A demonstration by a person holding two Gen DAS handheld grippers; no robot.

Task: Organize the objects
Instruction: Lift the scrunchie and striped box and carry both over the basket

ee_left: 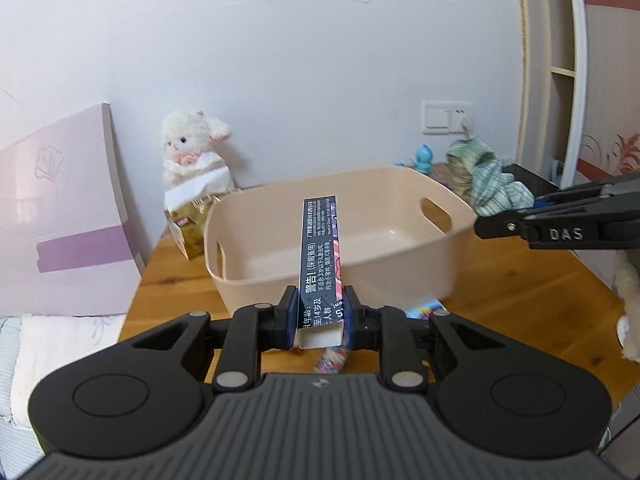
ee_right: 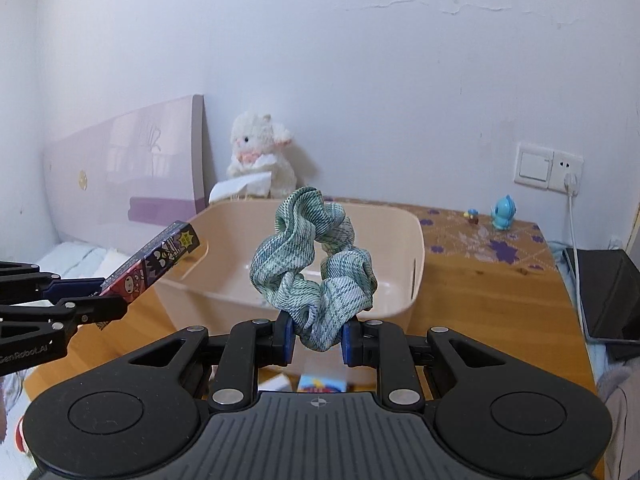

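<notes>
My left gripper [ee_left: 320, 316] is shut on a long dark cartoon-printed box [ee_left: 320, 256] and holds it in the air over the near rim of a beige plastic bin [ee_left: 400, 184]. The box [ee_right: 160, 256] and the left gripper [ee_right: 92, 300] also show at the left of the right wrist view. My right gripper [ee_right: 318, 340] is shut on a green plaid scrunchie [ee_right: 312, 264] and holds it up in front of the bin [ee_right: 408, 236]. In the left wrist view the scrunchie [ee_left: 484, 180] and right gripper [ee_left: 492, 226] sit at the bin's right rim.
The bin stands on a wooden table [ee_right: 480, 300]. A white plush lamb [ee_right: 260, 152] and a tissue pack [ee_left: 192, 224] stand behind it. Small blue figures [ee_right: 502, 212] sit back right. A black device [ee_right: 608, 292] lies at the right. Small boxes [ee_right: 322, 384] lie under my right gripper.
</notes>
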